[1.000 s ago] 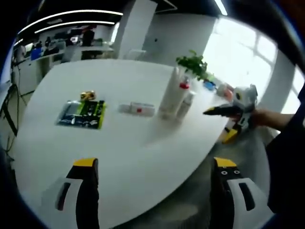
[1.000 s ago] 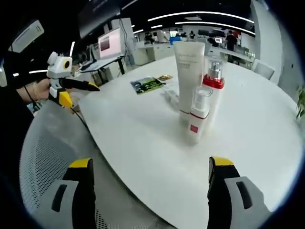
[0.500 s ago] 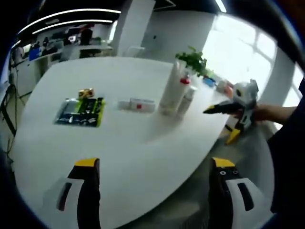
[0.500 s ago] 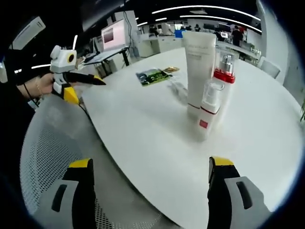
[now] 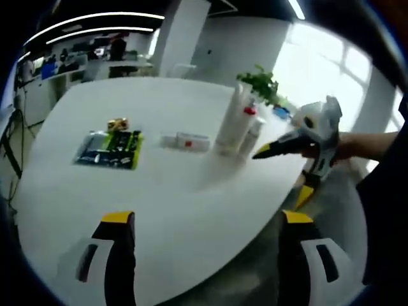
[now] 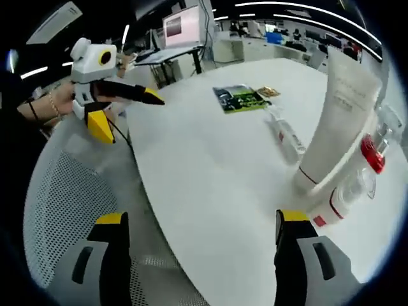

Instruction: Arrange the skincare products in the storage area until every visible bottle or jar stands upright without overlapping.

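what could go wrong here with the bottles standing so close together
The white tube, the red-capped bottle and the small clear-capped bottle stand bunched together, so closing the right tool on one could tip its neighbours. They also stand close to the table edge, so a knocked bottle might roll off. The flat clear bottle lies on its side beside the upright group; lifting it carelessly could bump them.

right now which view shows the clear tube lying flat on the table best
The right gripper view: the flat tube lies near and sharp, its clear body and red label plain, just left of the tall white tube. In the left gripper view the flat tube is small, far and blurred.
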Demonstrator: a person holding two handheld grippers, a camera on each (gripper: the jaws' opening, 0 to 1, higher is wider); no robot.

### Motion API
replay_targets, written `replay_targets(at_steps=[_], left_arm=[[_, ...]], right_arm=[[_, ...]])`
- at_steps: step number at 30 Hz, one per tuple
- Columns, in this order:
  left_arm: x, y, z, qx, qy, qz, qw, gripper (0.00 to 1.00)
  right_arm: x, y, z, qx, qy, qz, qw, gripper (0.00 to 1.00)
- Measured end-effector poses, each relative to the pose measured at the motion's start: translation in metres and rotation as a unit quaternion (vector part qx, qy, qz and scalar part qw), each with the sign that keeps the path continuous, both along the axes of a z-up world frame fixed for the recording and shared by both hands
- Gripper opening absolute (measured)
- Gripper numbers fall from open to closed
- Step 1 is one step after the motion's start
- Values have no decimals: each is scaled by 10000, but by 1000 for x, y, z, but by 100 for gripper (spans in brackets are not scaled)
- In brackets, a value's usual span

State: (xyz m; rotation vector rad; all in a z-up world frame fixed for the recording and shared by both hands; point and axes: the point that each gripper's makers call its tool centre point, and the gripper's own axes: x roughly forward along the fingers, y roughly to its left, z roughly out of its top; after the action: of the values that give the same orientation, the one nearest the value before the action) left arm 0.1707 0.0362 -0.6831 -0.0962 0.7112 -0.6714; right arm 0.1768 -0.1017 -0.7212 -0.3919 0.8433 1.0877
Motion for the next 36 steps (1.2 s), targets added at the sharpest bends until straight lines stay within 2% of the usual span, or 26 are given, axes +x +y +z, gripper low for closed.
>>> replay_targets(at_steps=[3,4,6,7,10,11,13,18,21,28,33,36], left_arm=[[1,1,0,-12,-11,16,10000,87],[1,1,0,-12,-18,11,10000,87],[1,0,0,-9,-46,-3,10000,87],[1,1,0,-4,-44,-3,10000,87],[2,3,0,-73,-30,70,9999,87],[3,3,0,-99,-30,88,9999,87],[3,3,0,-150,-2,100,9998,86],[0,-3,-1,-144,19,1,9999,87],[0,-4,-2,-167,44,-36,9998,87],[-1,-4,-1,-250,96,-20,9996,86],[-2,-5,-2,-264,141,-33,9995,86],[-3,-6,-2,-248,172,-79,9995,86]], right_arm=[[10,12,3,-71,-111,-16,9999,89],[21,12,2,-196,-260,-226,9992,86],[26,17,-2,-397,-388,-65,9984,84],[33,17,-4,-615,-502,-101,9968,85],[46,25,-7,-727,-600,-185,9954,83],[49,25,-7,-834,-640,-190,9943,80],[64,28,-1,-1118,-1026,-39,9884,79],[85,37,3,-1192,-1170,-163,9858,77],[102,34,2,-1547,-1421,-127,9776,73],[136,40,-2,-1852,-1866,-232,9645,62],[151,45,-3,-1836,-1946,-322,9630,56],[162,48,-8,-1853,-2026,-439,9606,56]])
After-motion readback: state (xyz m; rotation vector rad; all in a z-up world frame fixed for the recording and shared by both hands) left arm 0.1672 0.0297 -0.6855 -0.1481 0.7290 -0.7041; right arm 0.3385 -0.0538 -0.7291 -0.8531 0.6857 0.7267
